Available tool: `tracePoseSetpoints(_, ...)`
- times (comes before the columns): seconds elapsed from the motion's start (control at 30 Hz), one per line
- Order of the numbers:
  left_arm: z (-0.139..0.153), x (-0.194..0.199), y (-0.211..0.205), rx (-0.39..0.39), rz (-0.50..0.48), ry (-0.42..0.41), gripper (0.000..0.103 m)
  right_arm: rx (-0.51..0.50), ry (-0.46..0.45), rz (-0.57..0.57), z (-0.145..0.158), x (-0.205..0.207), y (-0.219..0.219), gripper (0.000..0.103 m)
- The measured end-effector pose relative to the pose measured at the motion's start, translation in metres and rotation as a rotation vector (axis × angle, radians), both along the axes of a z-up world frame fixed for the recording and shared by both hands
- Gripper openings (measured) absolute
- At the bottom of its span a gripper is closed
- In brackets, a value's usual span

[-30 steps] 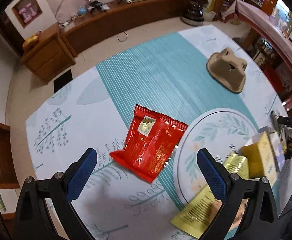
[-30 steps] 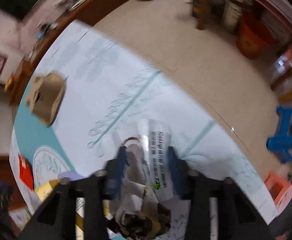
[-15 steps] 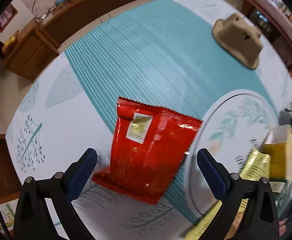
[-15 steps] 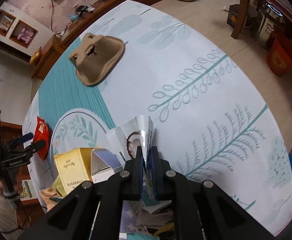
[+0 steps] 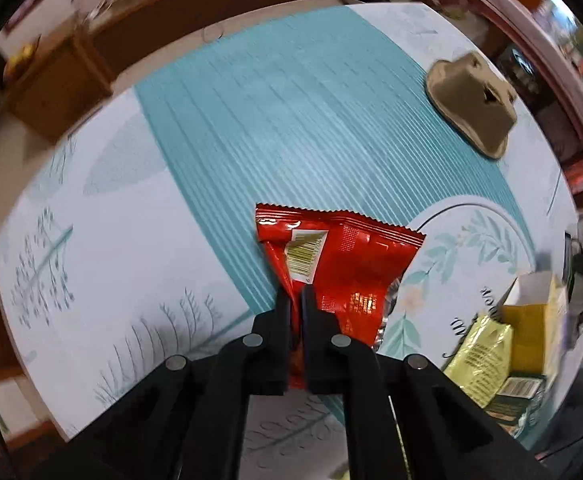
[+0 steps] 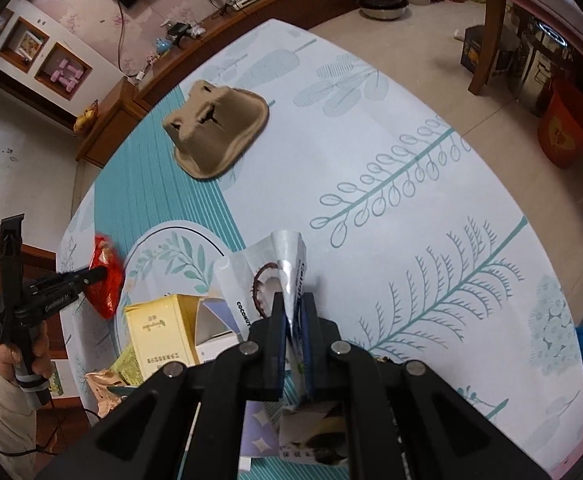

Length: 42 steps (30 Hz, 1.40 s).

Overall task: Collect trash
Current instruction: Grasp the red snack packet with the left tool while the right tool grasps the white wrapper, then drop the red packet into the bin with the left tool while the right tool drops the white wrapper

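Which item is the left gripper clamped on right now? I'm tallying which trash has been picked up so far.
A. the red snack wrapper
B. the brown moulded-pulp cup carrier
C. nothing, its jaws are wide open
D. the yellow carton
A. In the left wrist view the left gripper has just closed its jaws on the near edge of the red snack wrapper, while the brown moulded-pulp cup carrier lies far off, untouched.

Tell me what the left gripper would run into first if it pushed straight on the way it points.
The left gripper points down at the table, jaws shut on the red snack wrapper. Pushed on, it would probably press that wrapper into the patterned tablecloth right under it; how much gap remains is unclear.
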<state>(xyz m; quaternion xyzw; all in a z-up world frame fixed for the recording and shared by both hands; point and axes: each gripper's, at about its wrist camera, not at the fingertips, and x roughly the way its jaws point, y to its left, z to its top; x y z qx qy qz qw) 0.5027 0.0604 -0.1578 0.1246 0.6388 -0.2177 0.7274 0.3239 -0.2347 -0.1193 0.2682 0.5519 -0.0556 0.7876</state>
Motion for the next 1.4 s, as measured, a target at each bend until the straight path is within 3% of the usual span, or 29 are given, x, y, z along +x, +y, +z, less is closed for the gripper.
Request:
tracePoseSetpoints(0.2, 0.032, -0.037, 0.006, -0.012, 0.005, -0.071, 0.001, 0.001, -0.097, 0.017, 0.027, -0.006, 0.005, 0.005)
tracePoseSetpoints(0.5, 0.153, -0.117, 0.03, -0.133, 0.071, -0.255, 0.001, 0.026, -0.273, 0.063, 0.09, -0.031, 0.02, 0.005)
tracePoseSetpoints(0.6, 0.194, -0.156, 0.037, -0.171, 0.092, -0.29, 0.001, 0.049, -0.318, 0.101, 0.111, -0.051, 0.028, 0.005)
tracePoseSetpoints(0.8, 0.228, -0.267, 0.038, -0.209, 0.162, -0.325, 0.001, 0.114, -0.388, 0.201, 0.139, -0.114, 0.046, 0.005)
tracePoseSetpoints(0.93, 0.228, -0.34, 0.032, -0.234, 0.236, -0.327, 0.001, 0.149, -0.376, 0.296, 0.138, -0.176, 0.052, 0.005)
tracePoseSetpoints(1.13, 0.201, -0.446, 0.014, -0.246, 0.319, -0.287, 0.001, 0.156, -0.306, 0.418, 0.118, -0.264, 0.05, 0.005)
tracePoseSetpoints(1.4, 0.161, -0.557, -0.01, -0.154, 0.339, -0.202, 0.001, 0.208, -0.208, 0.477, 0.071, -0.358, 0.04, 0.005)
